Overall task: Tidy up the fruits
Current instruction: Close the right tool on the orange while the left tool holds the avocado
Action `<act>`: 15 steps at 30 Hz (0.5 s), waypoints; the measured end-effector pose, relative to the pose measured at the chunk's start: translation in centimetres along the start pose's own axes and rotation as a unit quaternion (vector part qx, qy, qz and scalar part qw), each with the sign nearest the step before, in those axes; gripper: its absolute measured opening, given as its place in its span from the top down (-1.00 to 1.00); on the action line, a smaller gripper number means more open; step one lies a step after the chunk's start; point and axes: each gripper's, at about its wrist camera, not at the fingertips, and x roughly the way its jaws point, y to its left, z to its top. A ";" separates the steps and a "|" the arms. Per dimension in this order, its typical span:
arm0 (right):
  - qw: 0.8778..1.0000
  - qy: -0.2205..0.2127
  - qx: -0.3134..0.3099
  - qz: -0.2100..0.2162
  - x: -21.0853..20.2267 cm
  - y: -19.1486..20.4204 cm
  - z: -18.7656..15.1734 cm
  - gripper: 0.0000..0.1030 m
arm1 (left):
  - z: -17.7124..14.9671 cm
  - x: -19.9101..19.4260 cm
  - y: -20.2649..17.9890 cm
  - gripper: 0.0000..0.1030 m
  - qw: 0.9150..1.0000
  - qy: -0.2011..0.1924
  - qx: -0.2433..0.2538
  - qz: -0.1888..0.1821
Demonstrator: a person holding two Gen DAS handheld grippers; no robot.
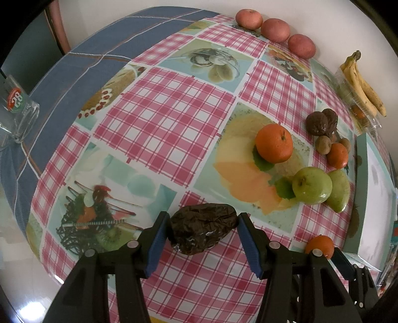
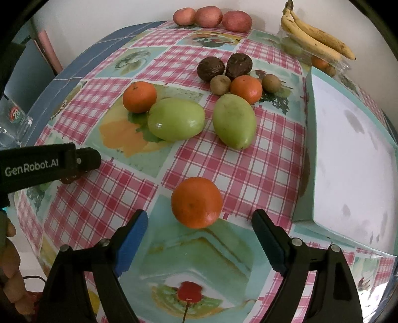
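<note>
My left gripper [image 1: 202, 229] is shut on a dark wrinkled fruit [image 1: 202, 227], held over the checked tablecloth [image 1: 159, 114]. My right gripper [image 2: 199, 236] is open around the near side of an orange [image 2: 196, 202] that lies on the cloth, pads apart from it. Two green fruits [image 2: 175, 119] [image 2: 235, 121], another orange [image 2: 139, 97], a third orange [image 2: 246, 89], two dark wrinkled fruits [image 2: 211, 68] and two small brown fruits [image 2: 220, 84] lie further back. Three red apples [image 2: 209, 17] sit in a row at the far edge.
A white tray with a teal rim [image 2: 348, 139] lies at the right. Bananas [image 2: 316, 37] rest on a clear plastic box [image 2: 330, 65] at the back right. A glass mug [image 1: 17, 111] stands at the left on blue cloth. The left gripper's body [image 2: 37, 166] shows at left.
</note>
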 end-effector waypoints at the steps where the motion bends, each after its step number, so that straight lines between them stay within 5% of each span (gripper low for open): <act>1: 1.000 0.000 0.002 0.001 -0.1 -0.1 0.0 -0.71 | 0.1 0.0 0.1 -0.15 1.000 0.000 0.000 0.000; 11: 1.000 -0.005 0.005 -0.005 -0.6 -0.2 -0.7 -0.66 | 0.0 0.2 -0.1 -0.15 1.000 -0.001 0.009 0.012; 15: 1.000 -0.013 0.007 -0.012 -0.9 -0.3 -0.8 -0.32 | 0.0 0.3 -0.4 -0.15 1.000 -0.002 0.017 0.021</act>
